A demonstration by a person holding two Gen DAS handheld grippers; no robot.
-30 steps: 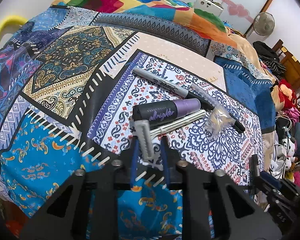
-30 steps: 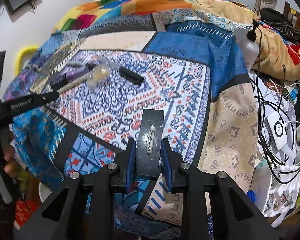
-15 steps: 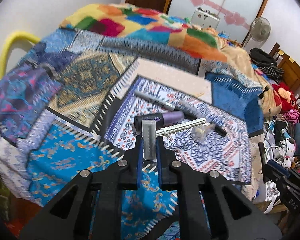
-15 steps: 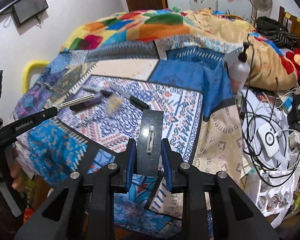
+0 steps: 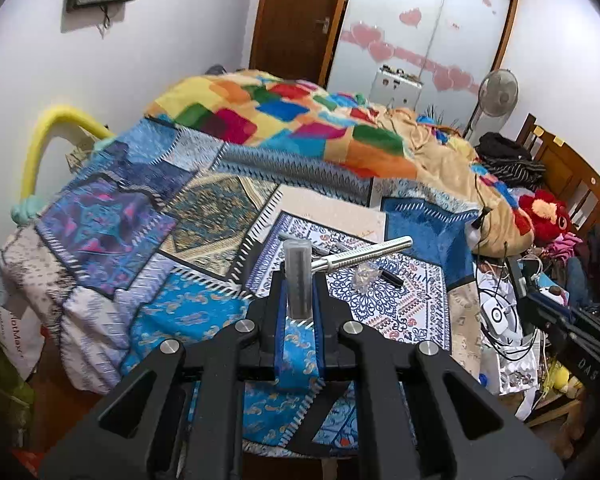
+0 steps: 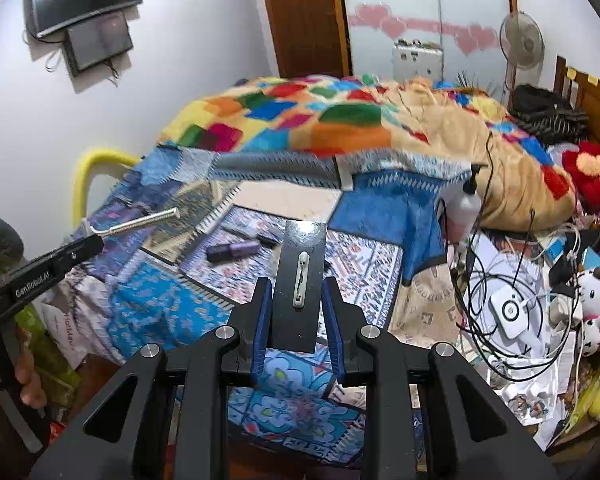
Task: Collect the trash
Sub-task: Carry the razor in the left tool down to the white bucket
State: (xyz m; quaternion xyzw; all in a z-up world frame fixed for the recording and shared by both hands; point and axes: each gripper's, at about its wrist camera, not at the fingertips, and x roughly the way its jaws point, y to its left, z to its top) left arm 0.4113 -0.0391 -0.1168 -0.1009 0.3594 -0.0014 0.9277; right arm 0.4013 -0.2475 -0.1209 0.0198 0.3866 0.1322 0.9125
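Note:
My left gripper [image 5: 298,294] is shut on the covered head of a silver razor [image 5: 364,254] and holds it in the air above the patterned bedspread [image 5: 204,312]. In the right wrist view the same razor [image 6: 140,220] sticks out of the left gripper [image 6: 86,242] at the far left. My right gripper [image 6: 298,308] is shut on a flat black card [image 6: 300,276] with a small white clip on it. A purple tube [image 6: 232,250], a black marker [image 6: 268,240] and a crumpled clear wrapper [image 5: 364,276] lie on the bed below.
A colourful blanket [image 5: 284,120] is heaped at the back of the bed. A yellow rail [image 5: 56,120] stands on the left. To the right are a pump bottle [image 6: 466,200], tangled cables with a white device [image 6: 510,312] and plush toys [image 6: 592,292]. A person's hand [image 6: 24,376] grips the left tool.
Both grippers have risen well above the bed. The left one has closed on the razor's head and lifted it off the bedspread. The right one still holds the black card.

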